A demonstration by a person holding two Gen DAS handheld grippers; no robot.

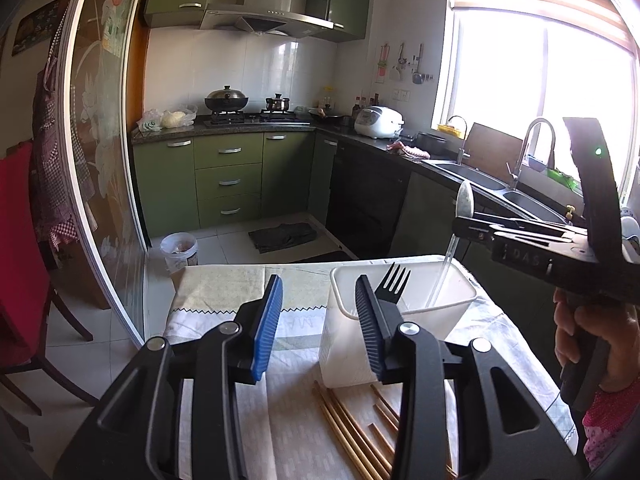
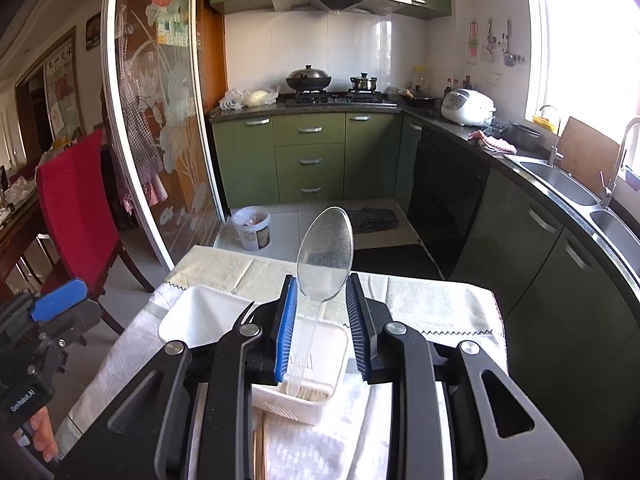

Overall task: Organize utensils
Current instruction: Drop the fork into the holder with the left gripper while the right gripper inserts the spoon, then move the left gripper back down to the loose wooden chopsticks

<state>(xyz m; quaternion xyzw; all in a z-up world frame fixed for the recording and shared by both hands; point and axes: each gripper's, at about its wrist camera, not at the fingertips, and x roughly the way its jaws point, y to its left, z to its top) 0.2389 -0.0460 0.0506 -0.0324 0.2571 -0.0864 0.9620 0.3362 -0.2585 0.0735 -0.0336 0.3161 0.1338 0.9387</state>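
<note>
**Spoon upright in the box, both tools released**

My right tool (image 2: 322,328) hangs over the white box (image 2: 340,344) with its jaws spread apart. The clear spoon (image 2: 326,256) stands between the two pads, bowl up, its handle running down into the near compartment of the box. The handle lies close along the blue pad (image 2: 286,332); I cannot tell whether they touch, and the other pad stands clear of it. From my left wrist view the same spoon (image 1: 465,203) rises above the right tool (image 1: 466,228), with the handle slanting down into the box (image 1: 400,308).

My left tool (image 1: 320,320) is released too, jaws wide, gripping nothing. It sits just in front of the box. A black fork (image 1: 394,282) stands upright in the box, tines up, right behind my right-side pad (image 1: 370,328).

The chopsticks (image 1: 352,432) lie loose on the worktop (image 1: 224,284), just before the near wall of the box, under my left tool. The worktop is covered with a pale cloth.

Beyond it, on the floor, stand a white bucket (image 2: 252,228) and a dark mat (image 2: 374,220). A red chair (image 2: 76,208) stands to the left, and the sink (image 2: 560,180) runs along the right under the window.
</note>
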